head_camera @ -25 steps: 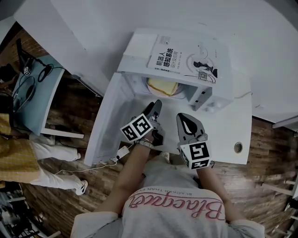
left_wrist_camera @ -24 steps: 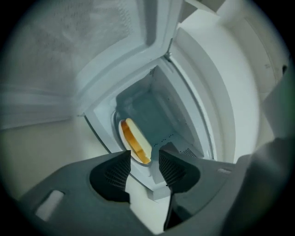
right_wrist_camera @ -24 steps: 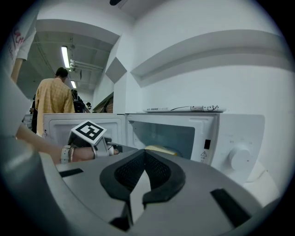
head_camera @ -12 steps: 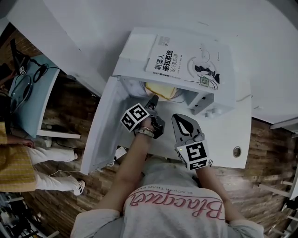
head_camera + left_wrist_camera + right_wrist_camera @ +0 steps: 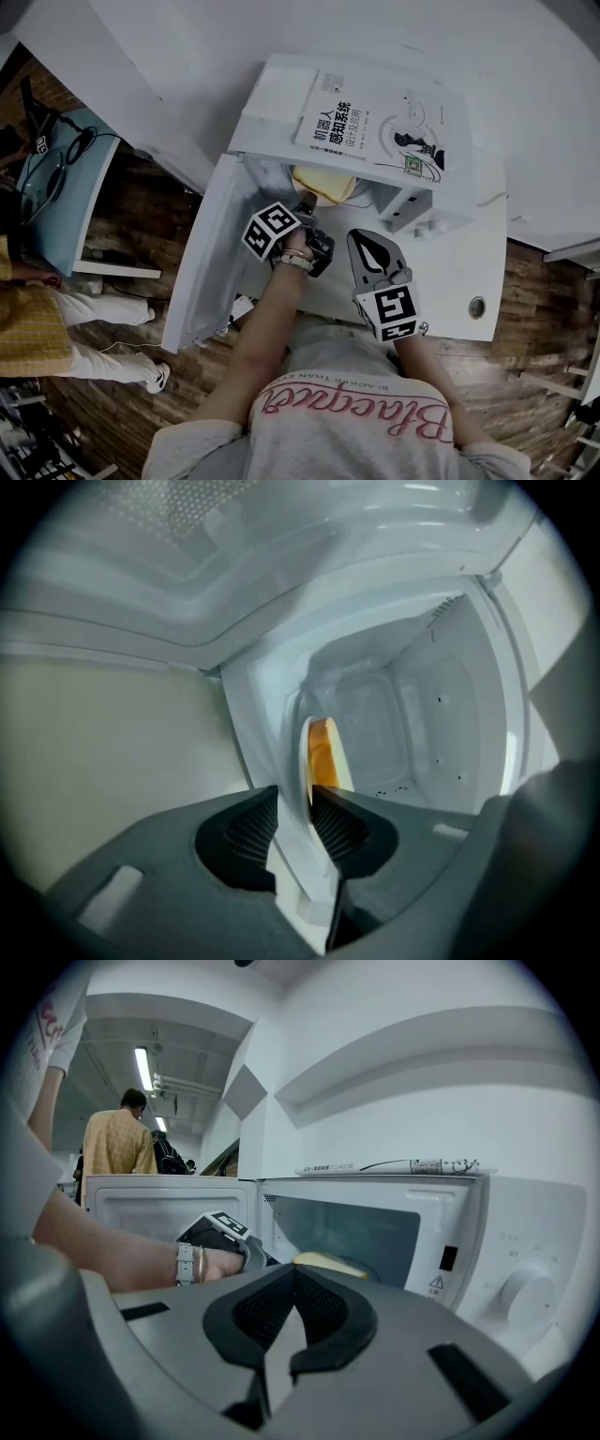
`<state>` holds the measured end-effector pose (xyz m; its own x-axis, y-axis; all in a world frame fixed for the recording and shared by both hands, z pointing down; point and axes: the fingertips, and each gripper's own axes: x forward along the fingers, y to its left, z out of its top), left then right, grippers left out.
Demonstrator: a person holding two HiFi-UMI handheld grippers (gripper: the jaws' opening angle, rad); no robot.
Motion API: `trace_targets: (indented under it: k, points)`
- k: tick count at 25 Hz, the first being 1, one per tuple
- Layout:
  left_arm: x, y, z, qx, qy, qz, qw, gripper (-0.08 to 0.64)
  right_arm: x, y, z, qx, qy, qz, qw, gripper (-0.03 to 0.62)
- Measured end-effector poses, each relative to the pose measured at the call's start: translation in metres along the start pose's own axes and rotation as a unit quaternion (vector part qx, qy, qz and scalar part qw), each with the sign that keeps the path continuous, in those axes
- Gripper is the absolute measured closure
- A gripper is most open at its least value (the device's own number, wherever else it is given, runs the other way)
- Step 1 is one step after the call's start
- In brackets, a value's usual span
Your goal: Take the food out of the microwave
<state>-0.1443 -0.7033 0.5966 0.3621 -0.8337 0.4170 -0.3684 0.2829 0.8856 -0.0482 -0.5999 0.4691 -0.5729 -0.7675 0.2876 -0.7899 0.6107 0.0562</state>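
The white microwave (image 5: 281, 94) stands open, its door (image 5: 211, 244) swung out to the left. Inside, a yellow slab of food (image 5: 323, 183) lies on a white plate. My left gripper (image 5: 305, 208) reaches into the opening. In the left gripper view the picture is rolled, so the plate (image 5: 298, 855) stands on edge with the food (image 5: 323, 757) beyond it. The jaws of the left gripper (image 5: 293, 803) are closing, and both pads touch the plate's rim between them. My right gripper (image 5: 366, 246) hovers in front of the microwave, shut and holding nothing (image 5: 295, 1274).
A book (image 5: 375, 117) lies on top of the microwave. The control knob (image 5: 530, 1288) is at the right of the opening. The white table (image 5: 459, 262) has a round hole (image 5: 477, 307) near its right front. A person in yellow (image 5: 28, 328) stands at the left by another desk (image 5: 56, 187).
My left gripper has gone forward and down into the microwave's opening and rolled. Its jaws have narrowed round the plate's rim. The right gripper has hardly moved.
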Motion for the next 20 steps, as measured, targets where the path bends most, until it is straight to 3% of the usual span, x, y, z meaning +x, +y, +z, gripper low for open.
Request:
trace_targets:
  k: [5,6,13,20]
  points:
    - [-0.004,-0.005,0.001,-0.036,0.009,-0.018,0.9992,0.482,-0.003,0.007,0.0,-0.003,0.001,0.006,1.0,0.581]
    - [-0.005,-0.009,0.001,-0.039,0.008,-0.025,0.9989,0.533,-0.004,0.008,0.0,-0.003,0.001,0.007,1.0,0.581]
    - [-0.016,-0.02,-0.004,-0.049,0.001,-0.071,0.9963,0.546,-0.015,0.01,-0.001,-0.007,-0.003,0.005,1.0,0.581]
    - [-0.039,-0.014,-0.02,-0.058,-0.007,-0.084,0.9947,0.547,-0.035,0.016,0.0,-0.004,-0.015,0.0,1.0,0.582]
